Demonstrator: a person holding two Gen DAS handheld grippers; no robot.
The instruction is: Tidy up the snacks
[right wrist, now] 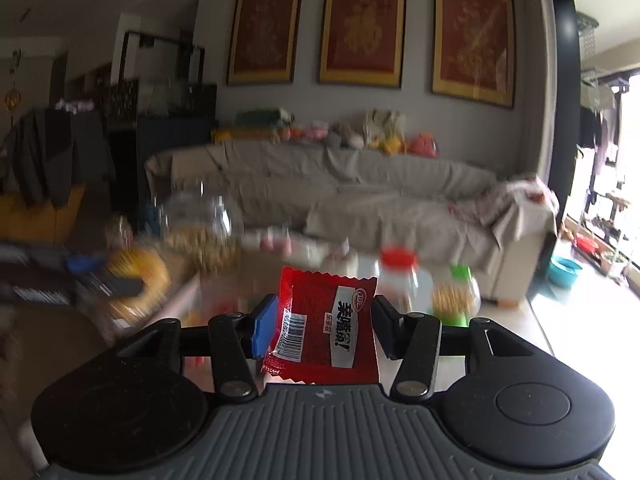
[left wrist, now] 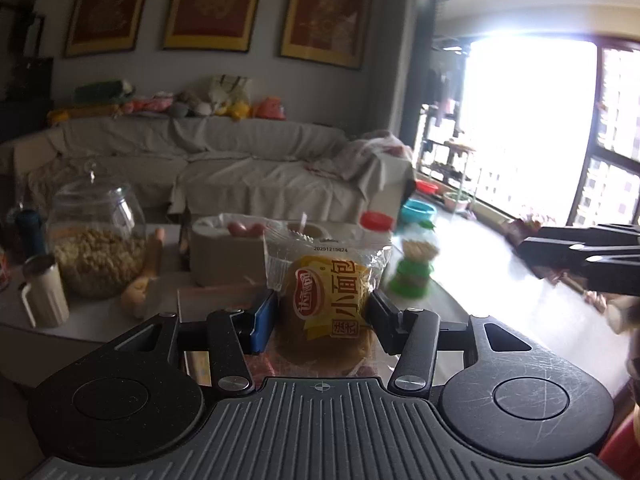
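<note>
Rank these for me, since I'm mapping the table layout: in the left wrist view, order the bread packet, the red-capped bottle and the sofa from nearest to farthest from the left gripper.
1. Bread packet: between the left gripper fingers.
2. Red-capped bottle: on the table, just beyond, slightly right.
3. Sofa: behind the table, against the wall.

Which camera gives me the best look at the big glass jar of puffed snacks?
The left wrist view: the glass jar stands sharp at left, beside a cream mug, its pale filling plainly visible. In the right wrist view the same jar is smeared by motion blur, only its outline and filling discernible.
</note>
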